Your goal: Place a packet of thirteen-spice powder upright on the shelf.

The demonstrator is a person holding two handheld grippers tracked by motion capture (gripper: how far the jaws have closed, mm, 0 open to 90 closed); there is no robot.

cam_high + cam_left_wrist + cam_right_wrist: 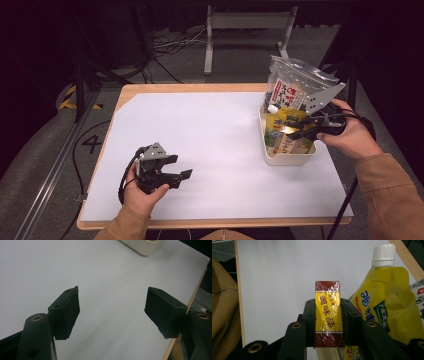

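My right gripper (328, 305) is shut on a small yellow and dark red box (327, 290) wrapped in clear film, which stands upright between the pads. In the high view that gripper (292, 131) holds the box over the cream bin (287, 159) at the table's right side. A yellow spouted pouch (387, 305) with a white cap stands in the bin right beside the box. My left gripper (181, 166) hovers low over the white table sheet at the near left, and its jaws stand apart with nothing between them (112, 307).
A clear zip bag (295, 80) with a red and white label rises from the bin's far end. The bin's corner (142, 245) lies far ahead of the left gripper. The white sheet (215, 135) covers the wooden table. A brown sleeve (222, 315) is at the left.
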